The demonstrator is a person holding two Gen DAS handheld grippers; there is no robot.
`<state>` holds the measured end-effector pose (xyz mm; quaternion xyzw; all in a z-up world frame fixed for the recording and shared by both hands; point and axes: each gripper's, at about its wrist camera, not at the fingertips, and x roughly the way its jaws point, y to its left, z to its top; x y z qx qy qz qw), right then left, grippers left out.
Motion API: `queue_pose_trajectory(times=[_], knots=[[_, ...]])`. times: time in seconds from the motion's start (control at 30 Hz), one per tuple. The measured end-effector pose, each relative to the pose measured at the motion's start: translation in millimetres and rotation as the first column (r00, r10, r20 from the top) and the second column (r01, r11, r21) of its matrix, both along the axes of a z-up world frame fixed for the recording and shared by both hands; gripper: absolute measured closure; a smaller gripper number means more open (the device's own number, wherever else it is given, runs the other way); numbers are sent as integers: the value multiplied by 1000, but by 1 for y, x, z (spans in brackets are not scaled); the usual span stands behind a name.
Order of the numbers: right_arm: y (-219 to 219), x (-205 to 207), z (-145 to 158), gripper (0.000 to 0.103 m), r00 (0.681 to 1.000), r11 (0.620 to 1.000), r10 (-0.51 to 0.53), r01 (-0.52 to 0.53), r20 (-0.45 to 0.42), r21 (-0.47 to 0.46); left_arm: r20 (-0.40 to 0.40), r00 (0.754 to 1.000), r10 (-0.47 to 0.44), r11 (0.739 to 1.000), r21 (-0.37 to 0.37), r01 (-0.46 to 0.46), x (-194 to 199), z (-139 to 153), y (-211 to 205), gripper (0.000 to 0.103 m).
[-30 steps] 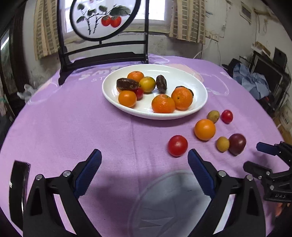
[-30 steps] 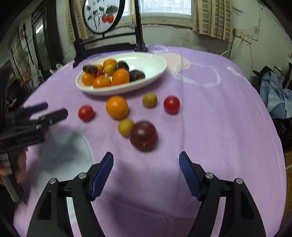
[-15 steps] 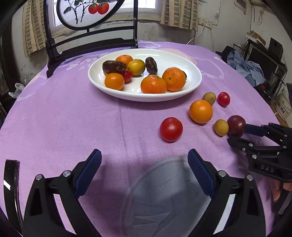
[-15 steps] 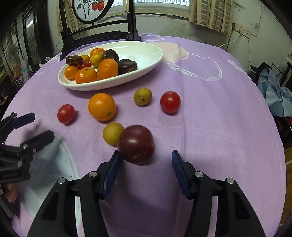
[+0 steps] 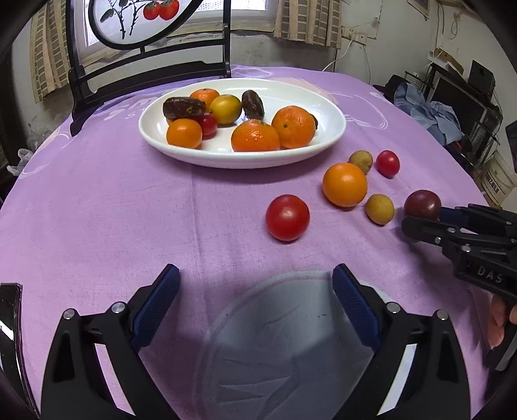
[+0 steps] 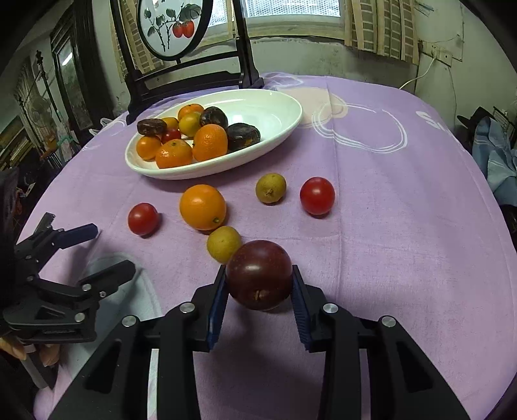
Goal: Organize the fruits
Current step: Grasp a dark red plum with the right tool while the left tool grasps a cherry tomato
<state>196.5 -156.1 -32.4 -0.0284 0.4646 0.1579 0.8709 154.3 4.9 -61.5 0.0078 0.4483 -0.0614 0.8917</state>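
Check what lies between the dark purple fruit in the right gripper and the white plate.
Along the cloth, the small yellow fruit and the loose orange lie between the dark purple fruit and the white plate. Lifted over them, nothing visible blocks it.

A purple cloth (image 5: 97,200) with pale printed loops covers the round tabletop. At the far edge stands a black wooden chair (image 6: 181,80), its back holding a round panel painted with red fruit (image 6: 171,26). Behind it, a window with checked curtains (image 6: 378,29). Past the right edge lies crumpled blue cloth (image 5: 433,116).
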Motion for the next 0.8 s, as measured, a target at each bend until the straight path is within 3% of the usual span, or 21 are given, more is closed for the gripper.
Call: queue_pose_trajectory(times=[0.33,0.43,0.53,0.63,0.67,0.8], knots=[[1,-6,0,65,999,1000,31,-31,-19,-1,-42,995,92,995,44,-90,12,-3,-13,10],[0,-6,2,65,1000,1000,28,-28,-15,-6,-44,996,84,994,77,-80,19,-1,-22,13],[0,-7,4,65,999,999,32,-32,-8,-3,-19,998,65,993,98,-62,29,0,-28,28],[3,-8,4,65,999,999,37,-37,-3,-17,-16,998,58,996,67,-57,34,3,-32,51],[4,-9,4,65,999,999,43,-43,-1,-22,-3,999,51,996,78,-51,33,6,-35,73],[7,-10,5,65,999,998,52,-52,3,-27,11,1000,7,994,106,-8,27,6,-43,75]])
